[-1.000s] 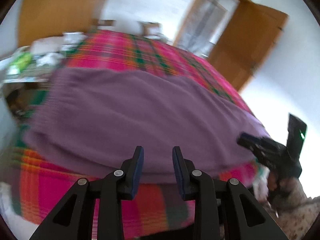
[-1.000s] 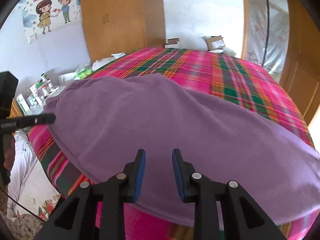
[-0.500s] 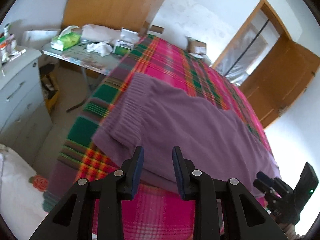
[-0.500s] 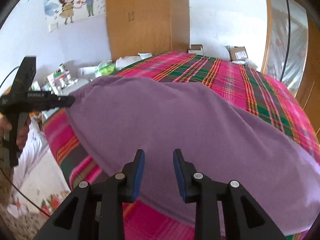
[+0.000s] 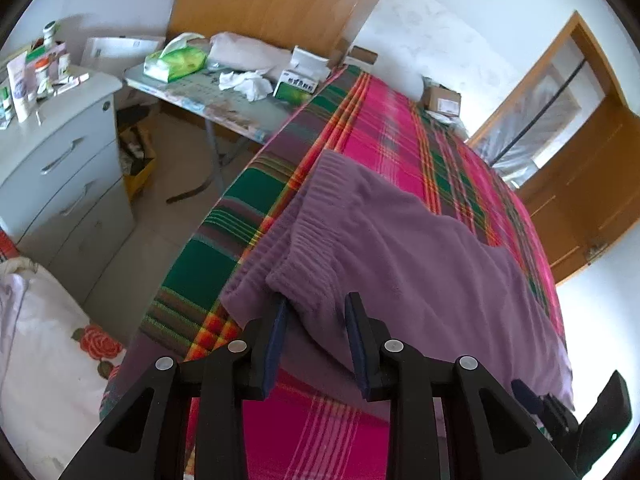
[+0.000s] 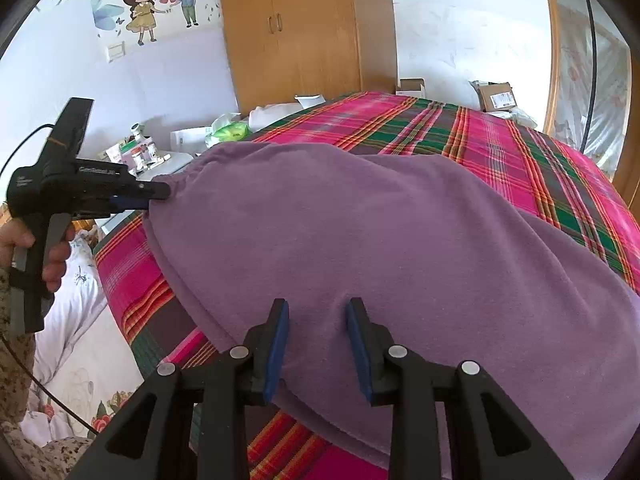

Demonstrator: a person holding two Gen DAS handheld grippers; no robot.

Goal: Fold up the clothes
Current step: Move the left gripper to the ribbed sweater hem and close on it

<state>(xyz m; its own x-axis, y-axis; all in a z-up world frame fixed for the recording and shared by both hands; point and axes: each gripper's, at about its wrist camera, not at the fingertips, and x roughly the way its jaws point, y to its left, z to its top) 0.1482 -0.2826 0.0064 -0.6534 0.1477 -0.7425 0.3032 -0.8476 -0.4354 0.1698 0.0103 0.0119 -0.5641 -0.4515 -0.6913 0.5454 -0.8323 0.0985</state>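
Left gripper (image 5: 318,320): jaws part-way apart, angled down over the near left corner of the purple garment (image 5: 420,264). A thick fold of the ribbed waistband (image 5: 316,236) sits in the gap, and the tip of the left pad is tucked under the cloth edge. From the right wrist view the cloth gathers to a point at this gripper's tip, wrinkles running toward it. I read that as a grip on the waistband corner, the gap taken up by bulky fabric.

Garment: spread wide across the plaid blanket (image 5: 384,128) on the bed, waistband end toward the drawer cabinet (image 5: 60,168), the rest running away to the right. Its near edge lies close to the bed's edge. My guess at why: taking it at two spaced points along one edge keeps that edge straight, so the cloth can be carried over as one sheet for a fold.

Right gripper (image 6: 316,320): jaws also part-way apart, pointing down at the near edge further right. Purple cloth fills the space between the pads, and a small pucker sits at the tip of the right pad. I cannot tell whether the pads are pressing or the cloth only lies between them.

Step in hand, as I judge it: securing both hold points before the first fold. No crease shows yet.
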